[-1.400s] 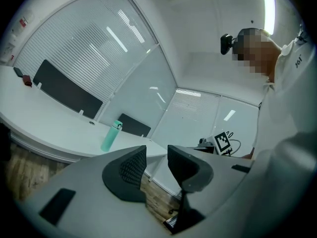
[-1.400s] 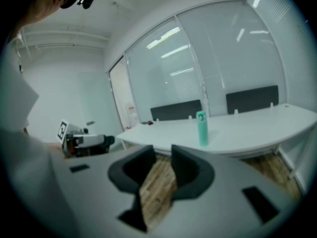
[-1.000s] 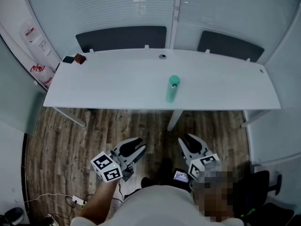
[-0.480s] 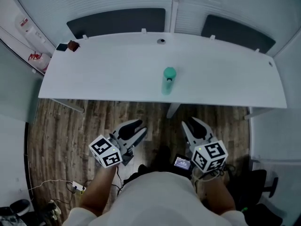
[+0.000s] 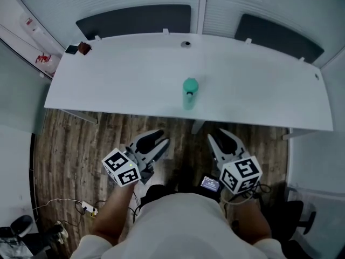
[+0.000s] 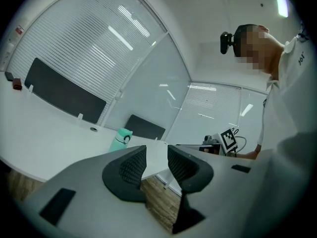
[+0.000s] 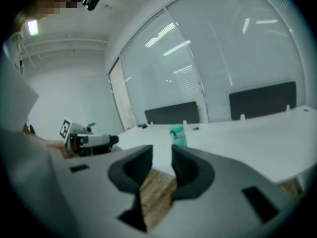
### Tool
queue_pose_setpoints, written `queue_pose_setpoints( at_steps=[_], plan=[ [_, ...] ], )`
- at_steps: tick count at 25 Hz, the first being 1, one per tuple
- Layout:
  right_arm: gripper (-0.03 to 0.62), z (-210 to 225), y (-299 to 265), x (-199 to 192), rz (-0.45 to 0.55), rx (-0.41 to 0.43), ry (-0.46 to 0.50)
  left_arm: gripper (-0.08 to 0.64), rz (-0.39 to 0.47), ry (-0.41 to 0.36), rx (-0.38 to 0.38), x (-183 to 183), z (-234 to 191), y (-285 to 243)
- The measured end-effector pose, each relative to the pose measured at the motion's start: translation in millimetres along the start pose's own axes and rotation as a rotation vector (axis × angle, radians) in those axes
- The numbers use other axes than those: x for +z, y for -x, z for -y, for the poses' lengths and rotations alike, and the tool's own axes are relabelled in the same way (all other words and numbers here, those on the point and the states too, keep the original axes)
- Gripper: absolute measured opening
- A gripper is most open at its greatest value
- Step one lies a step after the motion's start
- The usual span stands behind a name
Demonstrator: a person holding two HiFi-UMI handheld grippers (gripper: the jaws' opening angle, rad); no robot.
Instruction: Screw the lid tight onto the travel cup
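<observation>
A mint-green travel cup (image 5: 189, 95) stands upright near the front edge of the white table (image 5: 124, 85), with its teal lid (image 5: 190, 84) on top. It also shows in the left gripper view, cup (image 6: 120, 139), and in the right gripper view, cup (image 7: 178, 135). Both grippers are held over the wooden floor, short of the table. My left gripper (image 5: 155, 143) is open with nothing between its jaws, left gripper (image 6: 155, 156). My right gripper (image 5: 222, 141) is open too and holds nothing, right gripper (image 7: 162, 156). Both point toward the table and the cup.
A small dark red object (image 5: 83, 48) and a black one (image 5: 71, 50) lie at the table's far left corner. A cable hole (image 5: 186, 43) sits at the back middle. Two dark panels (image 5: 135, 20) stand behind the table against glass walls. A power strip (image 5: 86, 206) lies on the floor.
Both grippers have come closer to the table's front edge along with the person. The cup stands where it was.
</observation>
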State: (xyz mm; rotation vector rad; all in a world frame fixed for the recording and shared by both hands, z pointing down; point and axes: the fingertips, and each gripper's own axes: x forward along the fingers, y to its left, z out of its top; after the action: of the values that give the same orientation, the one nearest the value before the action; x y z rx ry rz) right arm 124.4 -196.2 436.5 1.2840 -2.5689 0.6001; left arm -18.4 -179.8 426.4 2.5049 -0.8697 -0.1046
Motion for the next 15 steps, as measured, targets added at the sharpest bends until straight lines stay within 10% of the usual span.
queue_pose_setpoints(
  at_steps=[15],
  plan=[
    [0.114,-3.5,-28.4,7.4,0.0,-0.043,-0.02,0.141,-0.037,-0.028,-0.056,14.8,-26.9,-11.6]
  ],
)
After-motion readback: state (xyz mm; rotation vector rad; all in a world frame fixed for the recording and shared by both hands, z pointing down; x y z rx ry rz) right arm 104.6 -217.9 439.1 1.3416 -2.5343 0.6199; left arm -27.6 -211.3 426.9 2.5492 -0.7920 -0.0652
